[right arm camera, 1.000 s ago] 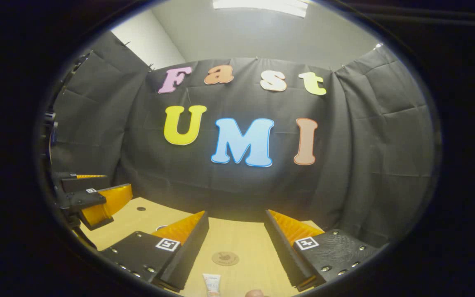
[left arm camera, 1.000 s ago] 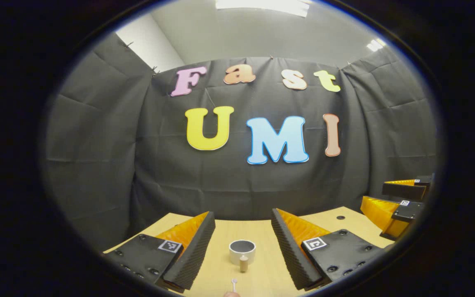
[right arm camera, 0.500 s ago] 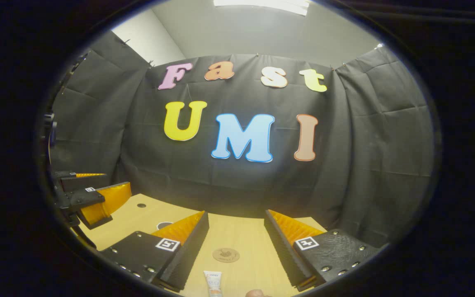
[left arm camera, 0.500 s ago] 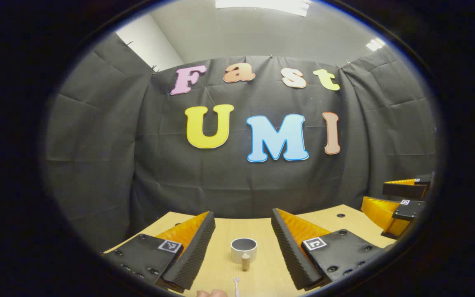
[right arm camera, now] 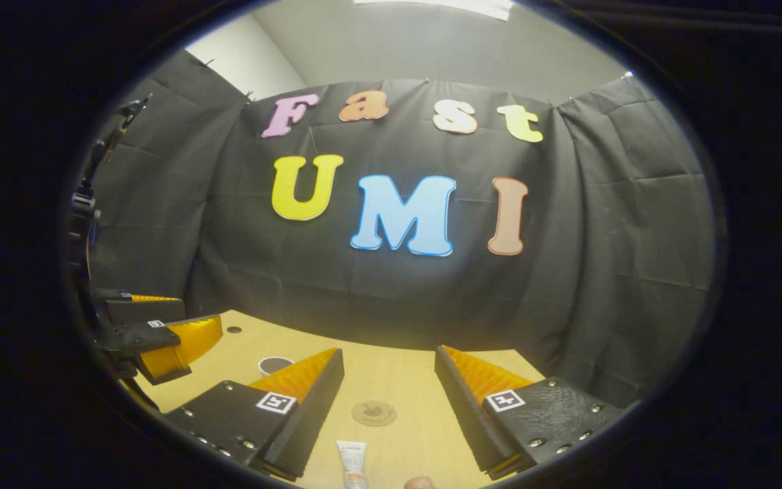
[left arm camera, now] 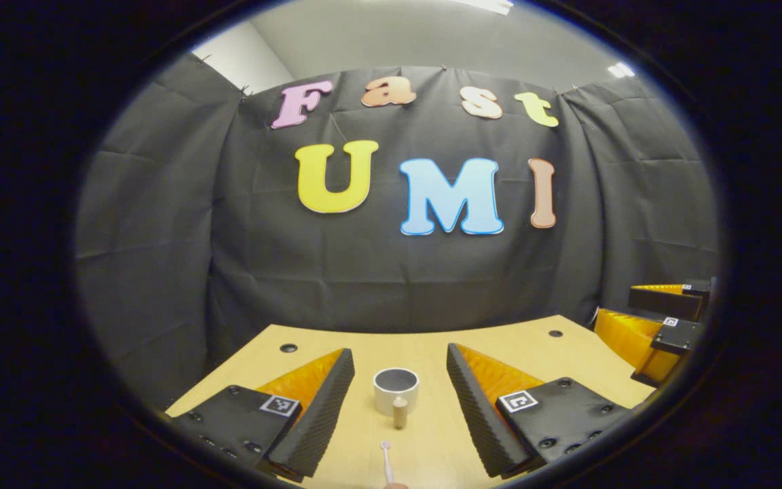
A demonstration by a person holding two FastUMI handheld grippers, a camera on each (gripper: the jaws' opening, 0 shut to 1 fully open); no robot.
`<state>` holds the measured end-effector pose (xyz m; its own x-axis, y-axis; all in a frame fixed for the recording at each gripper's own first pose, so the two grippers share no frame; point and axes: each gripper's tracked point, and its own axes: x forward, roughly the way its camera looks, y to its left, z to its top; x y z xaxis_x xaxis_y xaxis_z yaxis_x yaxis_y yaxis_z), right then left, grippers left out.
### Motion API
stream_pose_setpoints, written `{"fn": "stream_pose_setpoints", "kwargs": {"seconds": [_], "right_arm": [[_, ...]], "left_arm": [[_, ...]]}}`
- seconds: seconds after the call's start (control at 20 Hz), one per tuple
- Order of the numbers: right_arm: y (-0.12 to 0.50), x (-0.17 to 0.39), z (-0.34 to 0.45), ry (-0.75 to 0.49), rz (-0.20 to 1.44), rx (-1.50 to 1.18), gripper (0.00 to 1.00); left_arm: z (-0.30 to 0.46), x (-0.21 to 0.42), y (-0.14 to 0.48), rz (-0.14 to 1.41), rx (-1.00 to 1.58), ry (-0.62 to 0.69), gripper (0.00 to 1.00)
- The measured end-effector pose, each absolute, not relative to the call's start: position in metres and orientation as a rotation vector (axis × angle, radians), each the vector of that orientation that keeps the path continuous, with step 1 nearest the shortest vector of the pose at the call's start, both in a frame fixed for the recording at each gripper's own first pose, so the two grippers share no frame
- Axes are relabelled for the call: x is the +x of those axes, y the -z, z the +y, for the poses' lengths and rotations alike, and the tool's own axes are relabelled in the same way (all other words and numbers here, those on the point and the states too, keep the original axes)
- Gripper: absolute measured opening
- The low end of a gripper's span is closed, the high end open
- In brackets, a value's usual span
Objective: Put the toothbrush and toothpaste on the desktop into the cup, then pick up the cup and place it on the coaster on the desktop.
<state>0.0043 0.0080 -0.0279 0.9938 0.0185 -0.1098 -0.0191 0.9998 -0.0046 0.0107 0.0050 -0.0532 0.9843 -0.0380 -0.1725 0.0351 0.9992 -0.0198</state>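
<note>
1. The task stood at its opening step, by my reading: neither the toothbrush nor the toothpaste tube had gone into the cup, and both lay flat on the desktop.
2. The left gripper was spread wide with nothing between its fingers. The cup stood upright straight ahead of it, framed by the two fingers, with a small wooden peg just in front of the cup and the toothbrush nearer still, below the fingers.
3. The right gripper was likewise spread and empty. The round coaster lay ahead between its fingers, and the toothpaste tube lay nearer, its end cut off by the bottom edge of that view.
4. The next move, I judge, called for tipping a gripper down over its near item, straddling it across the narrow width and closing. The thin toothbrush would need a low, careful pinch.
5. Against a second earlier, both cameras had pitched downward: more desktop showed, and the cup and coaster sat higher in their views.
</note>
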Motion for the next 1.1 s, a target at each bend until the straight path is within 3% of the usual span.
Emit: {"fn": "stream_pose_setpoints", "kwargs": {"seconds": [1.1], "right_arm": [[0.185, 0.018, 0.042, -0.148, 0.728, 0.032, 0.86]], "left_arm": [[0.02, 0.017, 0.232, 0.811, -0.063, 0.031, 0.91]]}}
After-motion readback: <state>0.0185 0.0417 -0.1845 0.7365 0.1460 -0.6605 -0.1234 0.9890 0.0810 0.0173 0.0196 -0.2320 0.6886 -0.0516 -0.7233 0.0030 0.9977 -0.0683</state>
